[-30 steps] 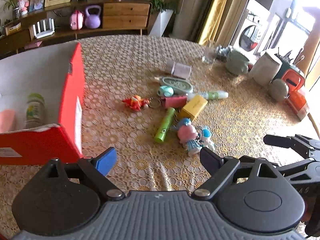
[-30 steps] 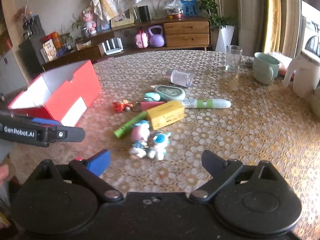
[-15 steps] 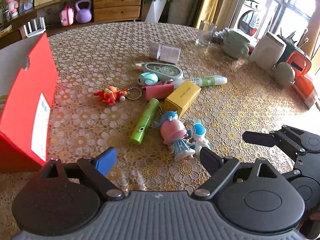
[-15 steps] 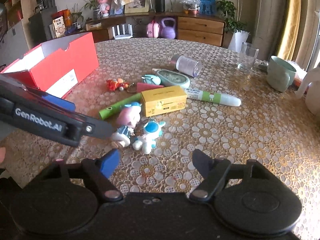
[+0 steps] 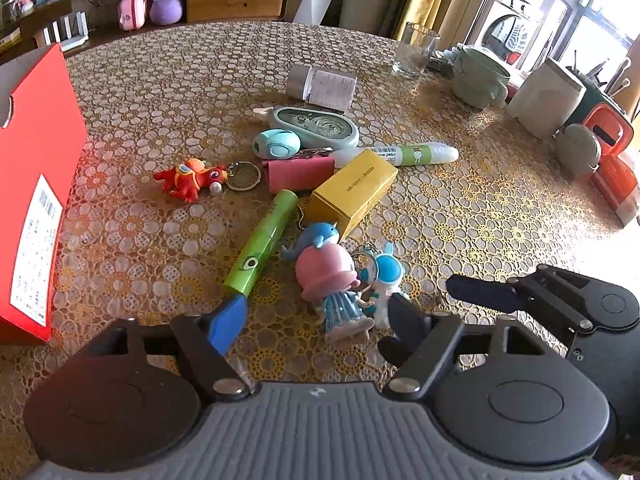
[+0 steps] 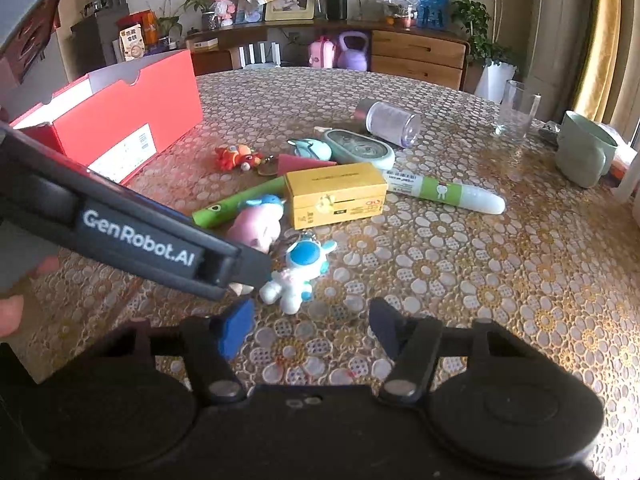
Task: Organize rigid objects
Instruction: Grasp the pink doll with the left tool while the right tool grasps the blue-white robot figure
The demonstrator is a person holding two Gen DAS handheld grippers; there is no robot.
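Note:
A pile of small things lies mid-table: a pink-hatted doll [image 5: 326, 276], a blue-and-white astronaut toy [image 6: 300, 268], a green tube [image 5: 262, 240], a yellow box [image 5: 352, 190], a red keychain figure [image 5: 190, 178] and a green-and-white pen [image 5: 400, 154]. My left gripper [image 5: 316, 322] hangs low over the doll. Its jaws are closing, with the doll's legs between the fingers and the pads clear of it. My right gripper [image 6: 310, 326] sits just short of the astronaut toy. Its jaws are closing too, with nothing between them. The red box [image 6: 120, 128] stands open at the left.
A teal tape dispenser [image 5: 316, 126], a small egg-shaped case [image 5: 276, 144] and a toppled jar [image 5: 322, 84] lie behind the pile. A glass [image 5: 414, 50], a green mug [image 5: 478, 78] and kitchen things line the far right edge. The left gripper's finger [image 6: 160, 240] crosses the right view.
Both grippers have sunk toward the toy pile and their jaws have narrowed. The left one moved right, away from the red box, and now straddles the doll's legs.

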